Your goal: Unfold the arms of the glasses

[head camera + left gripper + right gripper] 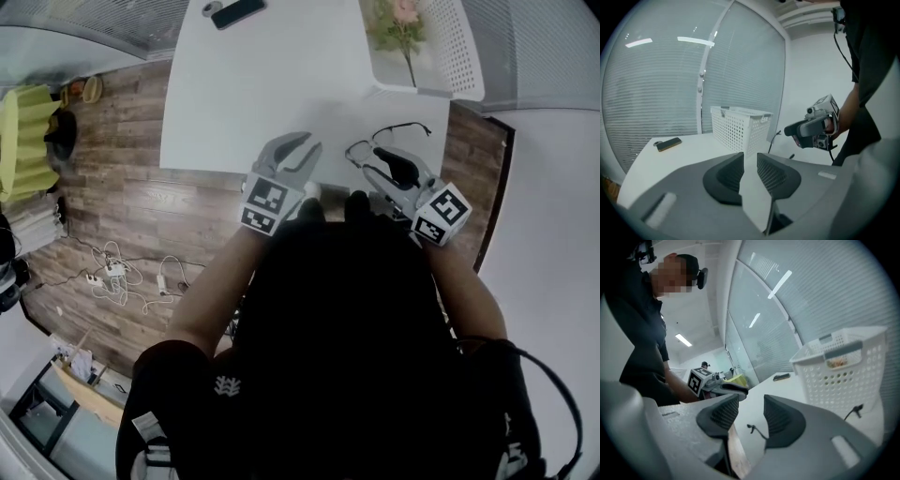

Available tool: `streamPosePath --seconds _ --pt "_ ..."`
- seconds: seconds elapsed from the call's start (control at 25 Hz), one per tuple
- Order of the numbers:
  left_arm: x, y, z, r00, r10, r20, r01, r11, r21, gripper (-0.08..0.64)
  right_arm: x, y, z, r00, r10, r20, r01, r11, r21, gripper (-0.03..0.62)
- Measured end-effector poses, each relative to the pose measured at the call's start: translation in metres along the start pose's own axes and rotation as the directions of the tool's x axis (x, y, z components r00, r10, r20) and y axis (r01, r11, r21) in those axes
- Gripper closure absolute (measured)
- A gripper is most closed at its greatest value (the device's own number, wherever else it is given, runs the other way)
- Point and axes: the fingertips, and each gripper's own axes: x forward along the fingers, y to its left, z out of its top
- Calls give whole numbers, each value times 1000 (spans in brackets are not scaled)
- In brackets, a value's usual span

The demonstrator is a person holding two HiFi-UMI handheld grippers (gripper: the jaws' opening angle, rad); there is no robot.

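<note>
The black thin-framed glasses are at the near right part of the white table, right beside my right gripper. In the right gripper view one thin arm tip shows in the gap between the jaws of the right gripper, and they stand apart without pressing on it. A second tip shows right of the right jaw. Whether the glasses rest on the table I cannot tell. My left gripper hovers to the left with a narrow gap and nothing between the jaws of the left gripper.
A white perforated basket with a pink flower stands at the table's far right. A dark phone lies at the far edge. The table's near edge drops to a wooden floor with cables.
</note>
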Motion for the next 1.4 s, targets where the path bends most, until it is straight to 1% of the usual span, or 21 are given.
streamPosePath --seconds 0.08,0.12,0.2,0.24,0.32,0.36,0.48,0.52,0.56,0.72,1.0,1.12,1.2,1.28,1.4 --pt "-5 1 27 998 30 63 -29 999 -14 494 -19 -12 25 994 -88 71 92 994 -57 434" --pt "-6 1 42 995 40 95 -38 999 -21 519 -31 -21 38 985 -138 102 146 986 -85 434" --pt "-5 -2 71 987 35 156 -28 999 -45 555 -54 -40 58 962 -234 143 252 960 -122 436" --pt "-5 -3 84 983 30 182 -20 998 -54 555 -64 -49 64 949 -276 152 295 947 -129 457" --pt "-5 -2 107 974 45 223 -35 998 -47 555 -79 -63 73 931 -330 155 351 927 -133 467" --pt "-6 -1 116 969 62 239 -55 998 -34 555 -84 -67 76 927 -342 157 363 922 -137 491" --pt "-7 0 135 956 106 274 -111 994 5 555 -94 -74 85 923 -344 172 371 914 -166 554" --pt "-6 -2 139 955 115 275 -124 992 16 555 -96 -75 88 922 -344 177 374 911 -176 583" --pt "-5 -4 140 955 122 271 -133 991 23 555 -98 -76 89 920 -347 180 378 908 -181 591" --pt "0 -13 136 960 132 247 -145 989 36 555 -100 -82 92 911 -363 193 397 901 -176 591" --pt "9 -16 126 966 161 201 -172 985 35 555 -95 -89 97 911 -358 206 393 904 -170 591" --pt "13 -18 126 968 154 198 -166 985 44 555 -93 -88 104 911 -349 222 390 903 -181 591" --pt "15 -18 127 968 154 200 -166 985 46 555 -93 -89 105 911 -347 223 387 906 -169 591" --pt "15 -14 128 966 164 201 -176 983 44 555 -93 -90 106 912 -343 223 380 912 -152 591" --pt "16 -8 127 964 178 199 -189 981 37 555 -93 -92 107 915 -335 226 375 913 -164 591"
